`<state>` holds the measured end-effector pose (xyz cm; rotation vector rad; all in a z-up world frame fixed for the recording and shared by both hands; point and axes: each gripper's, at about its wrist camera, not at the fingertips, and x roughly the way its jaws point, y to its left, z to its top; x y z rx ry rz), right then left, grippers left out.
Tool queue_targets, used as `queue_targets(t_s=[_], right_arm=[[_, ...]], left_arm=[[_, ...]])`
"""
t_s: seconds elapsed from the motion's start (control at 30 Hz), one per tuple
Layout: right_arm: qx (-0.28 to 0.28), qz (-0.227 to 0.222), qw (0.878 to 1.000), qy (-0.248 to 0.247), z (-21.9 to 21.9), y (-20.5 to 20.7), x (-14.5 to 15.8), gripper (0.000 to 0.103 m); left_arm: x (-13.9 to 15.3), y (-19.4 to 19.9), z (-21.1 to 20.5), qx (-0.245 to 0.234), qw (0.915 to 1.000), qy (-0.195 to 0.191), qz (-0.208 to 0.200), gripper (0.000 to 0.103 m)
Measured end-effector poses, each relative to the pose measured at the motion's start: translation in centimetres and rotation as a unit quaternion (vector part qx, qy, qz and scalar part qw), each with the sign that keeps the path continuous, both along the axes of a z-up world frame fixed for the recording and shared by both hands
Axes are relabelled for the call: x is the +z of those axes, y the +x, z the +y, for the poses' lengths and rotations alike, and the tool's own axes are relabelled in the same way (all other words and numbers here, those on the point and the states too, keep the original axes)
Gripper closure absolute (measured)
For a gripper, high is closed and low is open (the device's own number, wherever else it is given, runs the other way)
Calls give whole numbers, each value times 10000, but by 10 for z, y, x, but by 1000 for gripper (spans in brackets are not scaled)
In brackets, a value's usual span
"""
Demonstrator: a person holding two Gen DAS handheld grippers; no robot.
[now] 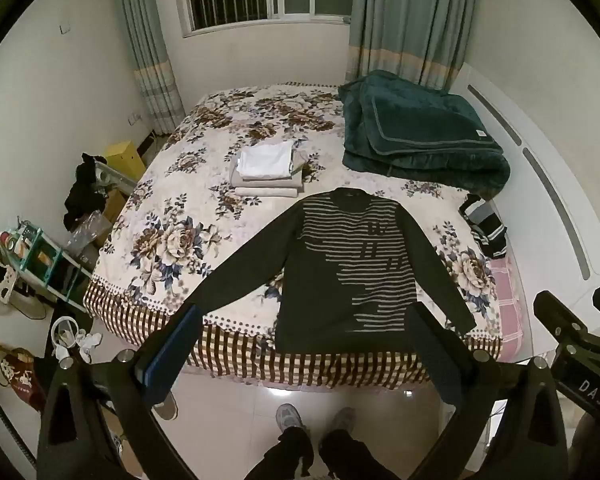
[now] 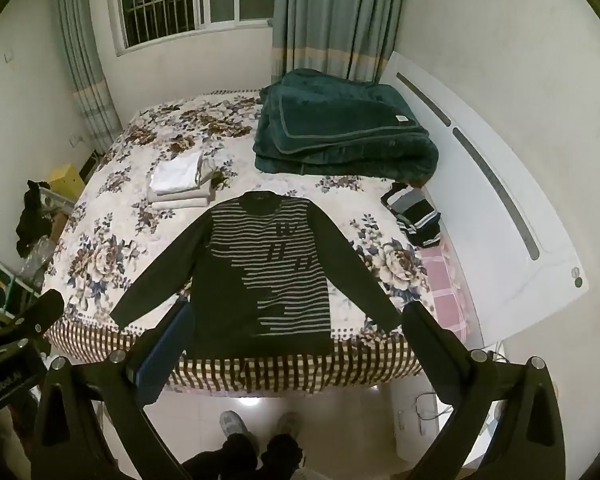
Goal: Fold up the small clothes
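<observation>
- Both grippers are hovering above the floor at the foot of the bed, each with its two fingers spread wide and nothing between them: the left gripper (image 1: 304,344) is touching nothing, and the right gripper (image 2: 296,340) is likewise gripping nothing.
- Flat blue pads are lining the inner faces of the black, wedge-shaped fingers (image 1: 168,356).
- Lying flat near the foot edge of the bed, the dark sweater (image 1: 340,276) is showing a soft knit look, with pale horizontal stripes across the chest that are breaking into a diagonal step toward the hem.
- Its two long sleeves are stretching outward and downward, and its hem is hanging slightly over the checked border of the bedspread (image 1: 168,216).
- That bedspread is showing large brown and blue flower prints on a cream ground.
- Beyond the sweater's collar, a neat stack of folded pale clothes (image 1: 266,168) is sitting, with a white piece on top.
- A thick, plush, dark green blanket (image 1: 420,132), folded in bulky layers, is occupying the far right corner.
- A crumpled black and white striped garment (image 2: 416,216) is lying by the white headboard (image 2: 500,200).
</observation>
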<state>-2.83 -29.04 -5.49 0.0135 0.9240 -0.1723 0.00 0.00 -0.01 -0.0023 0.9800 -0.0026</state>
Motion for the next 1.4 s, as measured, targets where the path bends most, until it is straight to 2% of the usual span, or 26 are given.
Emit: queue_targets(t_s=[1.4], right_arm=[[16, -4, 10000, 29, 6, 5, 4, 0]], left_arm=[[-1, 1, 0, -30, 10000, -31, 5, 0]])
